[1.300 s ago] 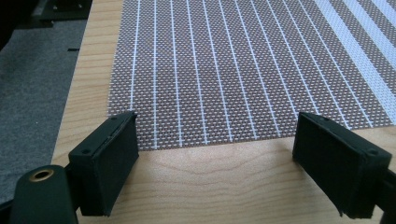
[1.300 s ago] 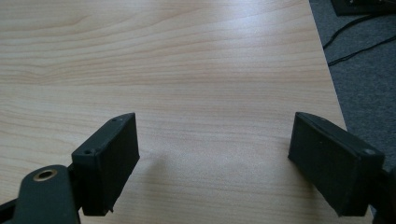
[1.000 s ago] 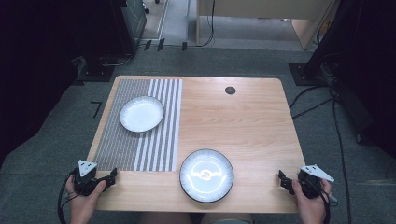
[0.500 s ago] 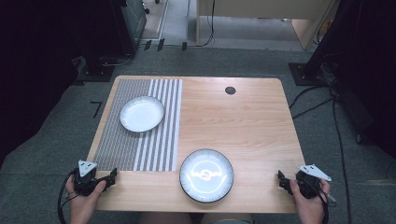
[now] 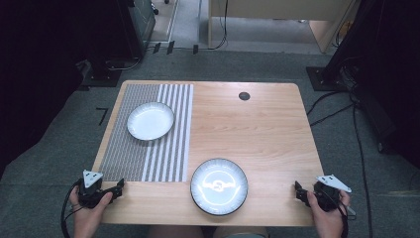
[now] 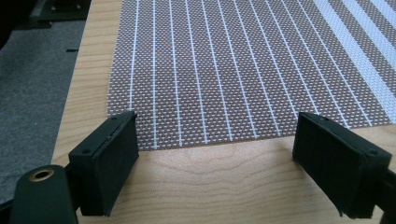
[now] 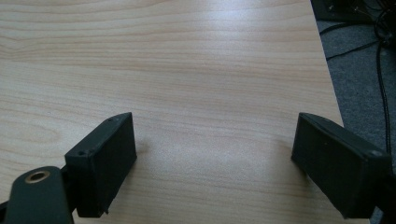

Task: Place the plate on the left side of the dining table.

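While we look down from the high view, we see our left gripper (image 5: 118, 187) at the lower left of the frame, over the near left corner of the wooden table (image 5: 257, 129), and our right gripper (image 5: 298, 191) at the lower right, at the near right edge. A dark-rimmed plate (image 5: 219, 186) sits low in the middle of the frame, on bare wood between the two grippers and apart from both. A white plate (image 5: 150, 121) lies left of centre, higher in the frame, on a striped placemat (image 5: 148, 158) that covers the left part of the table. A small dark round spot (image 5: 244, 95) shows near the table's far edge, upper middle of the frame.

From the left gripper view, we have the jaws spread wide at the lower left and lower right of the frame, with nothing between them. The near edge of the placemat (image 6: 224, 70) runs across the middle of the frame, just past the jaw tips, and bare wood lies beneath them. Grey floor (image 6: 32, 70) shows at the left.

From the right gripper view, we again hold the jaws wide apart, empty, low in the frame over bare table (image 7: 187, 70). The table's edge and the grey floor (image 7: 359, 70) with black cables fill the upper right.
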`<state>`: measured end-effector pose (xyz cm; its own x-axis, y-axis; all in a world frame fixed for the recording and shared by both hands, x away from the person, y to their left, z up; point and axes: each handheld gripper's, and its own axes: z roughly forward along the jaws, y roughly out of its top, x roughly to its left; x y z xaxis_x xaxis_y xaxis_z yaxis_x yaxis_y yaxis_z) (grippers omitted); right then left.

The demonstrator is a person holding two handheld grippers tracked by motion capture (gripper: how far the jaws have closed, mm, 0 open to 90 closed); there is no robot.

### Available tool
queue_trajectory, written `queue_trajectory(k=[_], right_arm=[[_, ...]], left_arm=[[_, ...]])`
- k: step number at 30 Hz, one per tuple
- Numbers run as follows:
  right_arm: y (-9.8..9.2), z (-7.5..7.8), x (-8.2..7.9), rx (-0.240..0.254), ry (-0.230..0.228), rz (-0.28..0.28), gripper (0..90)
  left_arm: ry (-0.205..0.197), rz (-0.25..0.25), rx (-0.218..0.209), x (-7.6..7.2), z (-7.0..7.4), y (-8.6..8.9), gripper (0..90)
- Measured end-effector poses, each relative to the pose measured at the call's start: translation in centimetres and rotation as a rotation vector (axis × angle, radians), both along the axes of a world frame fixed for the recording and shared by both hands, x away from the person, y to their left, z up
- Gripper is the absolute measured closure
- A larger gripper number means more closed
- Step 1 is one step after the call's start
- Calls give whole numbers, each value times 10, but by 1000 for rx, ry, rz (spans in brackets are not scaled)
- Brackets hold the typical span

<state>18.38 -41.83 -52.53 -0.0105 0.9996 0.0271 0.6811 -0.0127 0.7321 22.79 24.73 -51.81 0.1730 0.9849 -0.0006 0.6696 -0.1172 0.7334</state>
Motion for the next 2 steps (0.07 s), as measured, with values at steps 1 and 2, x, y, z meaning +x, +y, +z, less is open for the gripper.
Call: queue_trajectory(k=[1, 2], right_arm=[[0, 0, 0, 0, 0, 0, 131], [0, 0, 0, 1, 1, -2, 129]], left_arm=[[0, 0, 0, 0, 0, 0, 141], [3, -1, 0, 0, 0, 0, 141]])
